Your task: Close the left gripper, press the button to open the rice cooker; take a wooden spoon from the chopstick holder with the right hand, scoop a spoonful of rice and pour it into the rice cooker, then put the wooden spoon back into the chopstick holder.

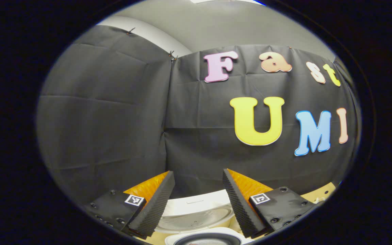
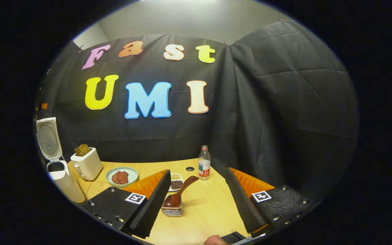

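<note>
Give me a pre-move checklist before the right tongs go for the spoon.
1. Cooker lid open: ok, standing upright.
2. Right tongs open and empty: ok.
3. Wooden spoon in its holder: ok, handle leaning up to the right.
4. Spoon lined up between the fingers: ok, nearer the left finger.
5. Left tongs clear of the cooker pot: ok, open above it.
6. Rice to scoop: cannot tell; the small dish holds something grainy.
</note>
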